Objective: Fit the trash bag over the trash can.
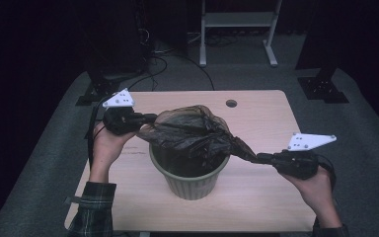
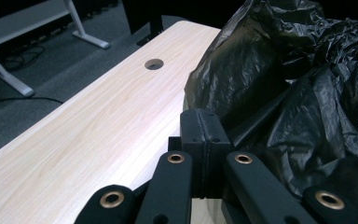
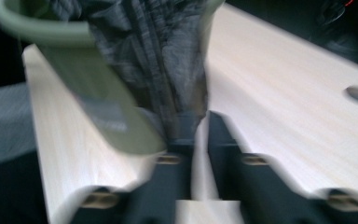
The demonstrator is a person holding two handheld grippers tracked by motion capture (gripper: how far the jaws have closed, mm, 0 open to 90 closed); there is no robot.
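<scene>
Black bag is stretched between my two sets of fingers, over the green bin on the counter. My left fingers pinch it tight. My right fingers, slightly parted, seem to hold its other edge, so it can open wide.

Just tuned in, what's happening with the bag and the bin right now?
A person is stretching a black plastic bag over a green bin standing on the wooden table. The left gripper is shut on the bag's edge at the bin's left. The right gripper has the opposite end between its jaws, pulled out past the bin's right side. The bag lies bunched over the bin's mouth, not yet fitted around the rim.
</scene>
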